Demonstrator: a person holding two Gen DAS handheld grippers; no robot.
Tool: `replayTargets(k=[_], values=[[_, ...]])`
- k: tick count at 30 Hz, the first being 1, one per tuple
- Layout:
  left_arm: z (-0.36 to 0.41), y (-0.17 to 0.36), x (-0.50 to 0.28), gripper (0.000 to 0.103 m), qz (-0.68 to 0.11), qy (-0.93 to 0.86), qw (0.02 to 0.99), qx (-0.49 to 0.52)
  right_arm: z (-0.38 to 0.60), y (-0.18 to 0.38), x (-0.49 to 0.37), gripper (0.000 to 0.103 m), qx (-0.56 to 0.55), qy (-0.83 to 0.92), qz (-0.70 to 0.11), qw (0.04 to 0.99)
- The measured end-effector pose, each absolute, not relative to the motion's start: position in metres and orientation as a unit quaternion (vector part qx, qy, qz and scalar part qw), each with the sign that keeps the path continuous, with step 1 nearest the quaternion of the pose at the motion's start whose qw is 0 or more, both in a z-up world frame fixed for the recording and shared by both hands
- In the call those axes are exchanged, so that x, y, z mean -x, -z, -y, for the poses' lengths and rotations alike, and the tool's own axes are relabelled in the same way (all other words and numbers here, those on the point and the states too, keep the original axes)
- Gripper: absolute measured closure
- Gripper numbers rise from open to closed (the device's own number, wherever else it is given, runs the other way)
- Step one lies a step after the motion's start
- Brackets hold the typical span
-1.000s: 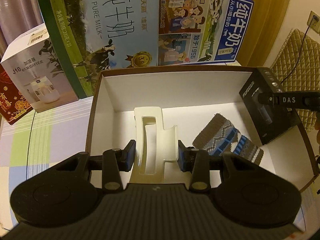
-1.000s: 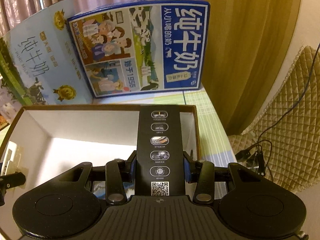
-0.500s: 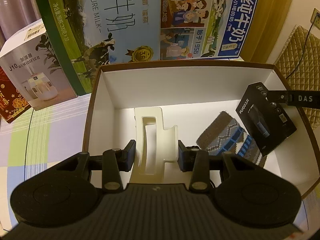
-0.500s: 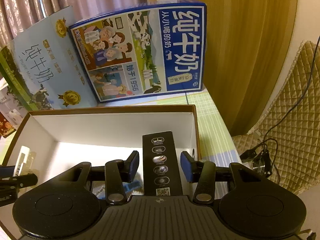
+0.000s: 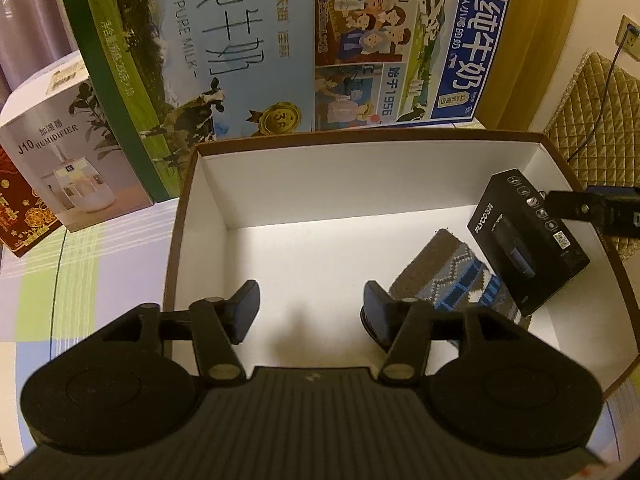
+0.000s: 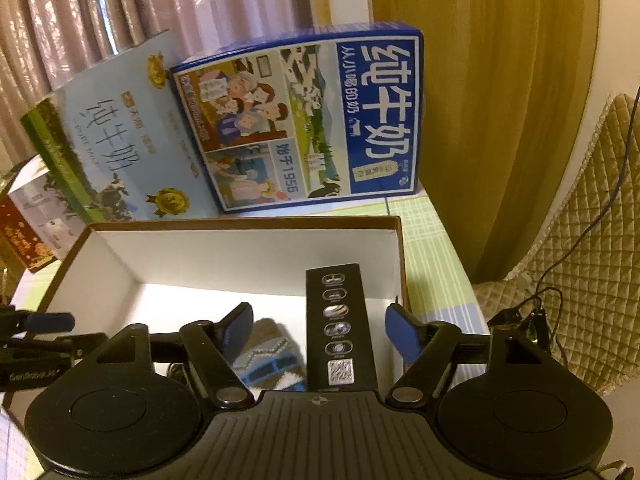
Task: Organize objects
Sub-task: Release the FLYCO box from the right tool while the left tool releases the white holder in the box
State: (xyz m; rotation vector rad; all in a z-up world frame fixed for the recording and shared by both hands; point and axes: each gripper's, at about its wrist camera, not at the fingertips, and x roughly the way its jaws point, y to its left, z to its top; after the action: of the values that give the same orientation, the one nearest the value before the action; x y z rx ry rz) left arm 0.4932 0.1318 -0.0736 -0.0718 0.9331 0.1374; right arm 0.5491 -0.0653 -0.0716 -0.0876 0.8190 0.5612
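The biggest thing in view is the open brown-rimmed box, white inside, lying straight ahead of and below both pairs of jaws. Beyond its far wall stand two milk cartons, the green one ahead and left of the left gripper's jaws and the blue one ahead and slightly left of the right gripper's. Further left of the left jaws sits a humidifier box.

Inside the box, the black carton lies between the right gripper's fingers, which stand spread wide with clear gaps on either side, so they grip nothing. From the left wrist view this carton leans near the box's right wall, partly on the knitted sock, which lies just right of the left jaws.

The left gripper is likewise spread wide, with only bare white floor between its fingers. A small dark rounded thing shows behind its right finger; I cannot tell what it is.

As a judgement, the task is well under way: the sock and the black carton are already in the box and both grippers are free. Whether more loose items remain cannot be told, since no others show outside the box.
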Motion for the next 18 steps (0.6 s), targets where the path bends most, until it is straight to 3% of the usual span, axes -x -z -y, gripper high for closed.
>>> replayTargets(k=[2, 7, 18], values=[[-0.133, 0.069, -0.489, 0.038, -0.446, -0.067, 0.892, 0.034, 0.068, 0.068, -0.542, 0.026, 0.043, -0.277, -0.388, 0.878], [-0.134, 0.058, -0.478, 0.028, -0.444, -0.069, 0.892, 0.039, 0.076, 0.063, -0.526, 0.016, 0.041, -0.288, -0.385, 0.876], [-0.127, 0.029, -0.444, 0.018, -0.424, -0.066, 0.902, 0.055, 0.095, 0.053, -0.491, 0.007, 0.023, -0.298, -0.386, 0.873]])
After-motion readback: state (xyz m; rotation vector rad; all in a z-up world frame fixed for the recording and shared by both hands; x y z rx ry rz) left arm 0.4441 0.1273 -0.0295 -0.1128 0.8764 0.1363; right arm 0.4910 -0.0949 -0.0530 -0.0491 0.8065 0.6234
